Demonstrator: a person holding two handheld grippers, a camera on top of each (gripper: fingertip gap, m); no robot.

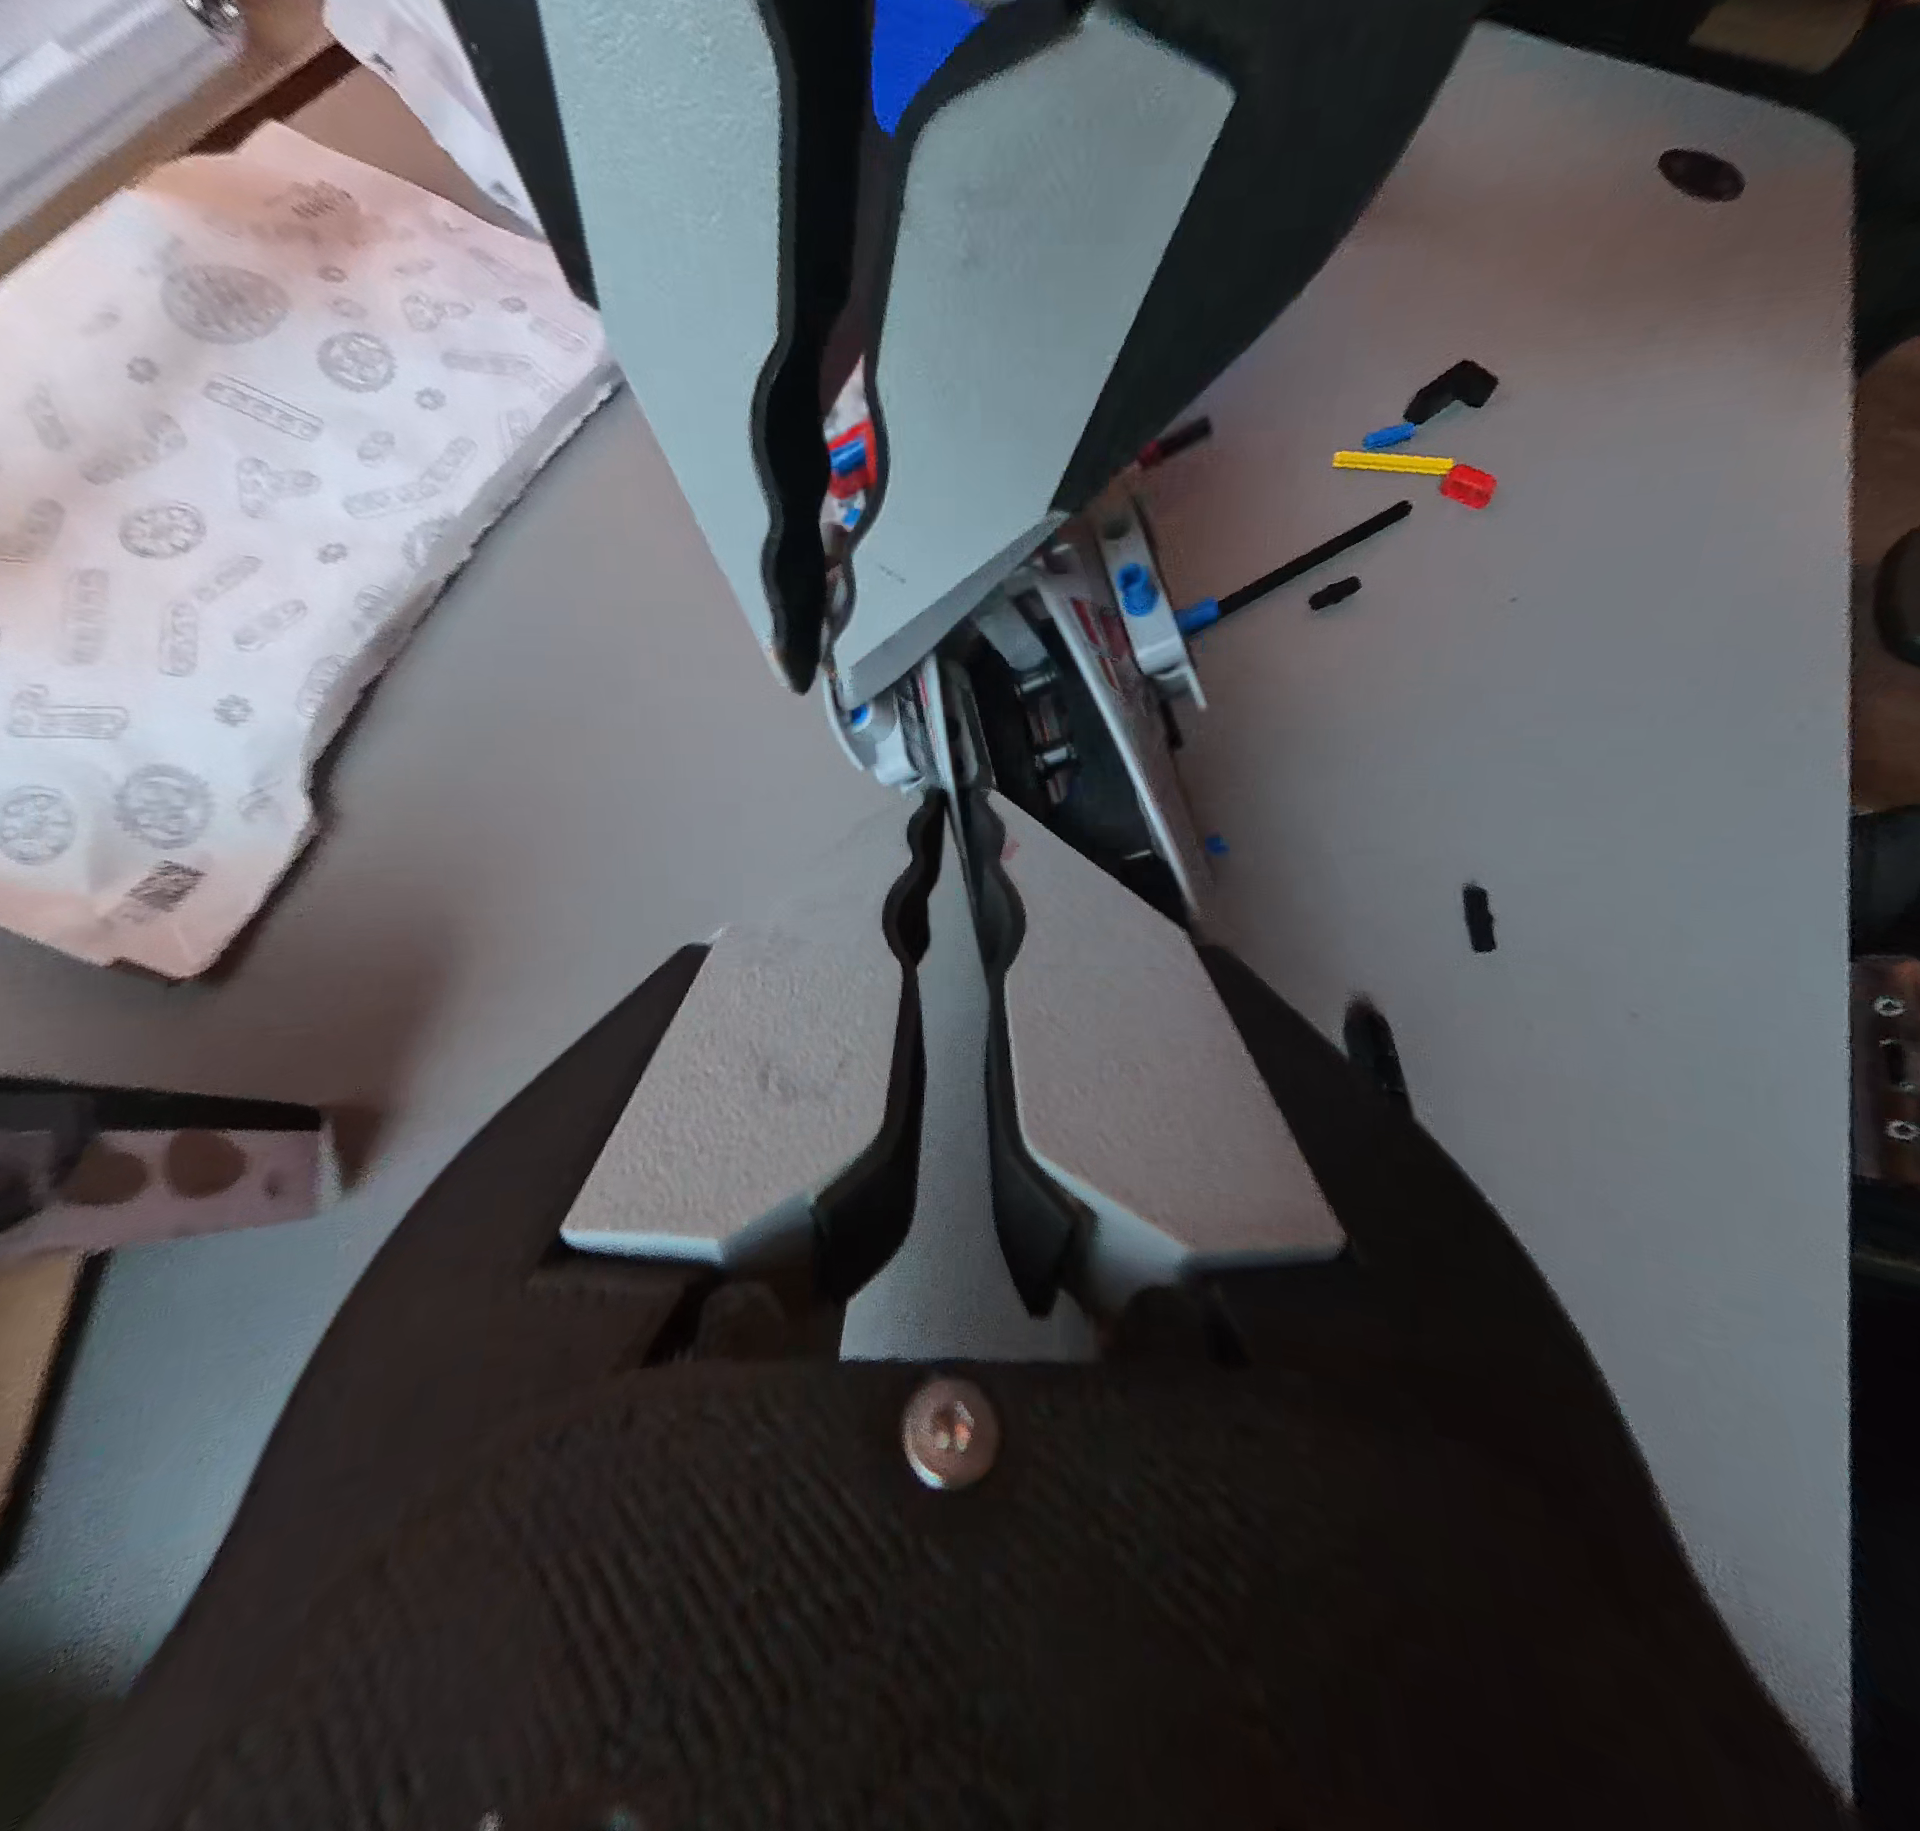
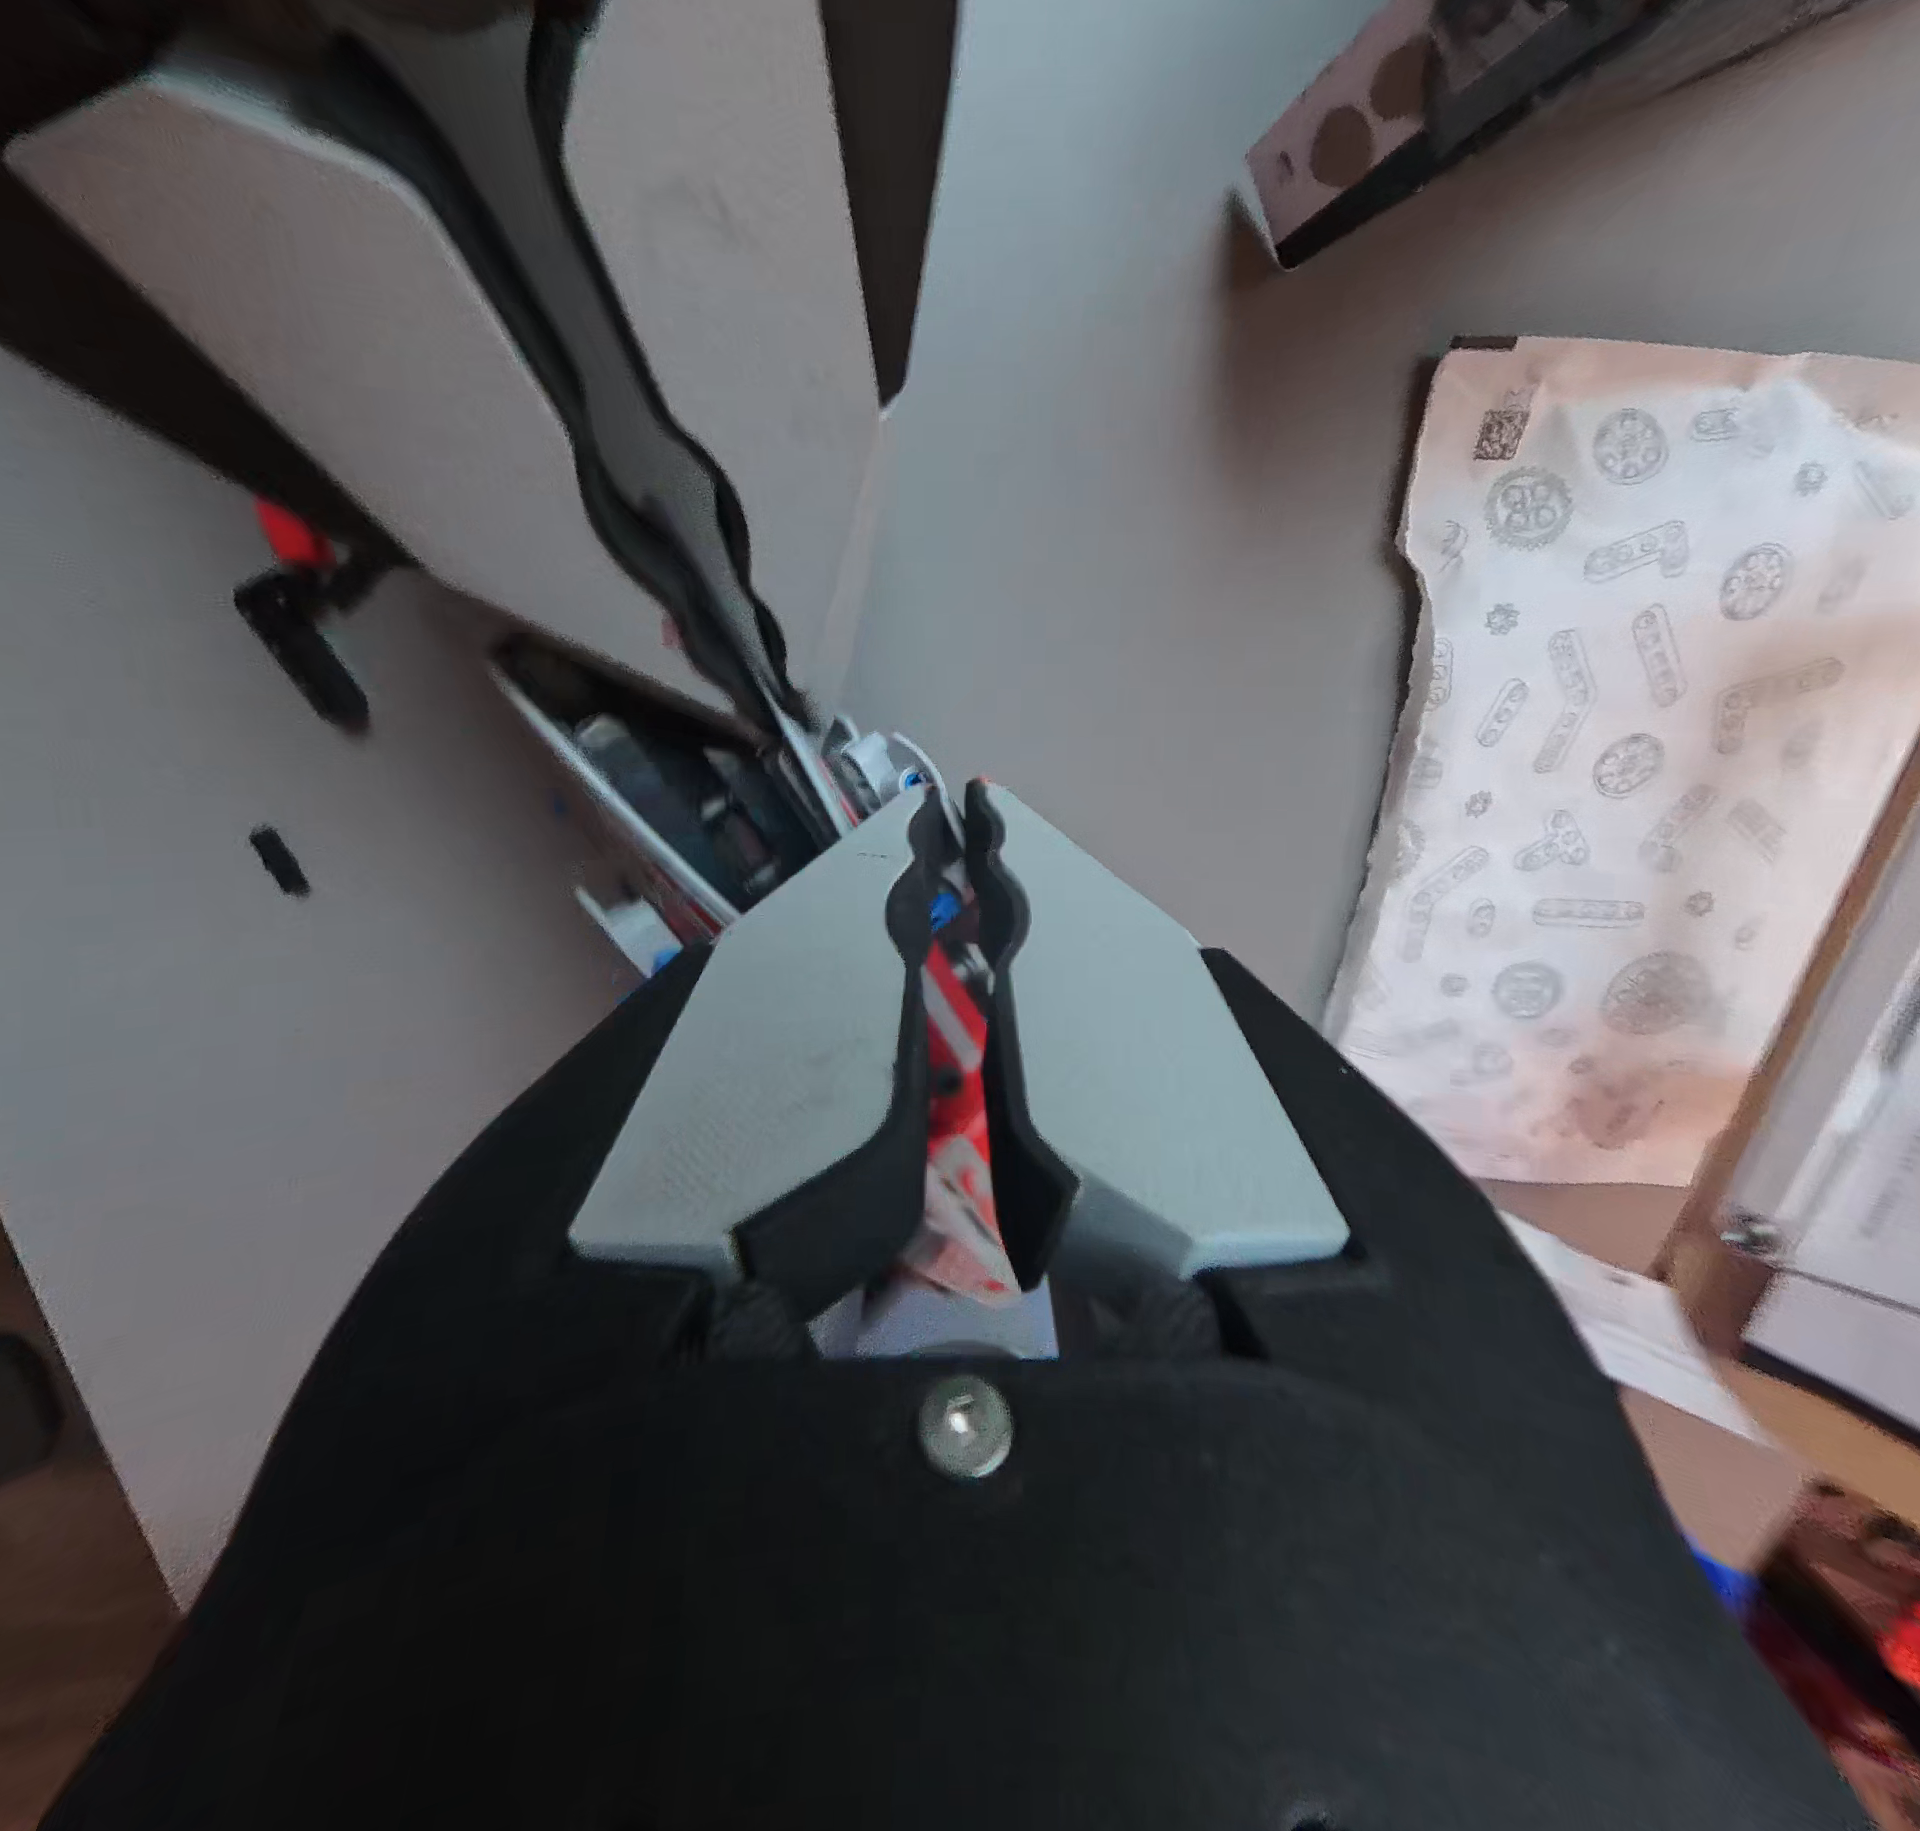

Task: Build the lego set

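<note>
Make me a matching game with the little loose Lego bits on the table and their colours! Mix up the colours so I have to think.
Things:
1. long thin stick
2. small chunky brick at the end of that stick
3. bent piece farthest up the table
4. paper bag with printed gears

Colours:
A. black
B. white
C. yellow
D. red

Right pairs: 1-C, 2-D, 3-A, 4-B.
</note>
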